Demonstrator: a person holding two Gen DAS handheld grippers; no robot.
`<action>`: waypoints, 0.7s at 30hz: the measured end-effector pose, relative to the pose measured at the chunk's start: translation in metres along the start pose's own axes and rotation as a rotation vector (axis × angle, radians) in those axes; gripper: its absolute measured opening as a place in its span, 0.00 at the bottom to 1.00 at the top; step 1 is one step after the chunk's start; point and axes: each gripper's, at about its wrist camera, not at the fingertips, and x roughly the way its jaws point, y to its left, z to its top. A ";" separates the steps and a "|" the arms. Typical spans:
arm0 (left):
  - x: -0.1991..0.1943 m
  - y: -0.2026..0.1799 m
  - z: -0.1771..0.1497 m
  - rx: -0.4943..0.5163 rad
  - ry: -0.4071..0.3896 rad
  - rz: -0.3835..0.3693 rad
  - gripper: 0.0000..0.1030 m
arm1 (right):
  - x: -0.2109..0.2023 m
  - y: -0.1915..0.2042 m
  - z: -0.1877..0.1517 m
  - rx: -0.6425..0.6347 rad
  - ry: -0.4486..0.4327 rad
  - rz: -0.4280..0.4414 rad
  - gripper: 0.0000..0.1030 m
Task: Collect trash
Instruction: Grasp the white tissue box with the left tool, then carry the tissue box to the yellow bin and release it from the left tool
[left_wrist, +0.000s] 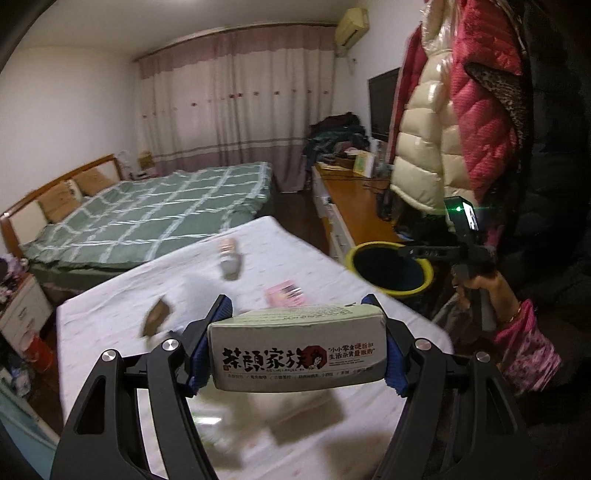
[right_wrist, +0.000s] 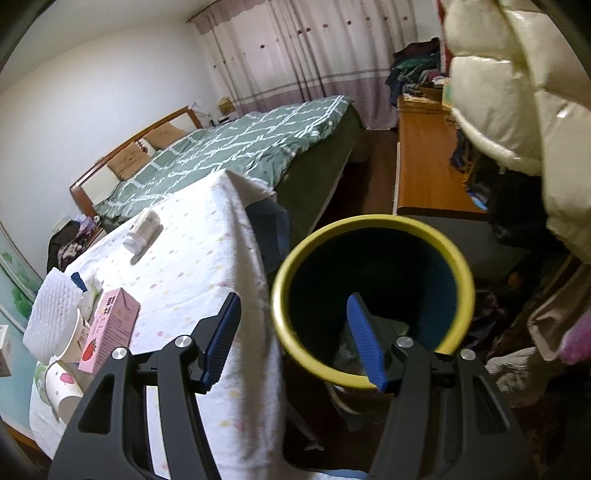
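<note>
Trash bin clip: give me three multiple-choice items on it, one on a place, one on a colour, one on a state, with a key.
1. Where is the bin?
A. On the table
B. On the bed
C. Off the table's edge, lower than its top

2. What colour is the bin's rim?
A. Yellow
B. Red
C. White

3. What are the left tongs doing?
A. Open and empty
B. Shut on the box
C. Shut on a cup

Key: 1 C, the right wrist view shows the bin beyond the cloth's hanging edge of the table. 2 A, a yellow ring surrounds the dark inside. 3 B, both blue pads press the ends of the box; the right tongs are open over the bin.
</note>
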 end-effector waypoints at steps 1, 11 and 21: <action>0.013 -0.008 0.006 -0.001 0.008 -0.020 0.69 | -0.006 -0.007 -0.001 0.008 -0.010 -0.009 0.56; 0.162 -0.087 0.060 0.017 0.116 -0.122 0.69 | -0.058 -0.064 -0.015 0.048 -0.088 -0.122 0.56; 0.312 -0.169 0.085 0.029 0.241 -0.160 0.70 | -0.059 -0.100 -0.033 0.095 -0.069 -0.154 0.57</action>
